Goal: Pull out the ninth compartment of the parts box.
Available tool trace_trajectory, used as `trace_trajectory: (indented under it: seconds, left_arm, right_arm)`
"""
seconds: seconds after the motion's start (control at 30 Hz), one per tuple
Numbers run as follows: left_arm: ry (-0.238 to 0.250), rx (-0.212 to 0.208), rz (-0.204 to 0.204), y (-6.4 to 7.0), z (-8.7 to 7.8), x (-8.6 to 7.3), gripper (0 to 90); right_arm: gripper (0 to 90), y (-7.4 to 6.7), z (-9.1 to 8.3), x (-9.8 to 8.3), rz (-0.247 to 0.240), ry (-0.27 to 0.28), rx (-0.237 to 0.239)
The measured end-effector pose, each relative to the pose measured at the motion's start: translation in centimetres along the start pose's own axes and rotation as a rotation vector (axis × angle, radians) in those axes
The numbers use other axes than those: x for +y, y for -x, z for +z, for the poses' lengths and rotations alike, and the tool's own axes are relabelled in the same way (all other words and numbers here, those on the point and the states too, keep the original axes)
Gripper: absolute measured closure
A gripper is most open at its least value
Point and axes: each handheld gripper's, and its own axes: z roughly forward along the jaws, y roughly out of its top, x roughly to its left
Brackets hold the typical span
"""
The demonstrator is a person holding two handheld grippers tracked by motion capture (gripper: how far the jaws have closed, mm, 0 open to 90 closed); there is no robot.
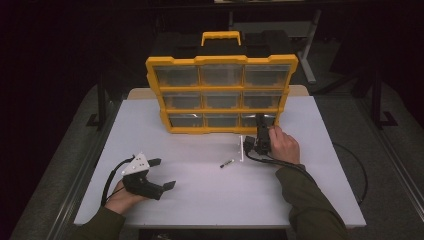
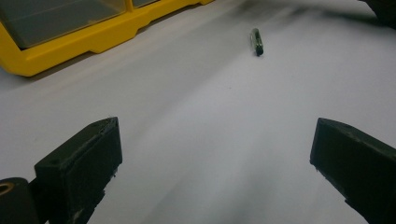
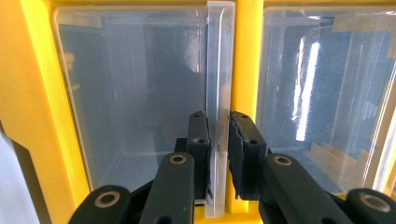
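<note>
**Drawer handle pinched at the organizer's bottom row**

Drawer handle [image 3: 219, 93], a clear upright lip, sat clamped between the right gripper [image 3: 218, 140] pads, straight ahead of them, at the yellow organizer [image 1: 220, 60]'s lower right. The pull had to come toward the person. The left gripper [image 1: 162, 173] rested wide open, empty, well apart; a small cylinder [image 1: 227, 163] lay between.

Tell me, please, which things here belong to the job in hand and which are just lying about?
In the job: right gripper, shut on the clear drawer's lip; yellow organizer.
Lying about: small dark cylinder on the table; left gripper, open, idle.
</note>
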Motion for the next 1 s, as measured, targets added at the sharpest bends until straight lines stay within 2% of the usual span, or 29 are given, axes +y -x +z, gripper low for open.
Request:
trace_trajectory:
  seconds: [0.13, 0.17, 0.6, 0.7, 1.0]
  left_arm:
    - [0.012, 0.0, -0.006, 0.02, 0.07, -0.04, 1.6]
    - [0.015, 0.002, -0.011, 0.03, 0.07, -0.04, 1.6]
    - [0.019, 0.0, -0.008, 0.03, 0.04, -0.05, 1.6]
    - [0.012, 0.002, -0.006, -0.01, -0.02, -0.04, 1.6]
    - [0.011, 0.002, -0.007, -0.02, -0.03, -0.05, 1.6]
  right_arm:
    - [78.5, 0.06, -0.09, 0.0, -0.003, -0.001, -0.002]
    - [78.6, 0.31, -0.32, 0.06, -0.027, 0.001, -0.012]
    - [78.5, 0.45, -0.42, 0.03, -0.04, -0.008, 0.002]
    - [78.5, 0.47, -0.58, 0.11, -0.057, -0.014, 0.003]
    - [78.6, 0.62, -0.86, 0.24, -0.052, -0.004, 0.005]
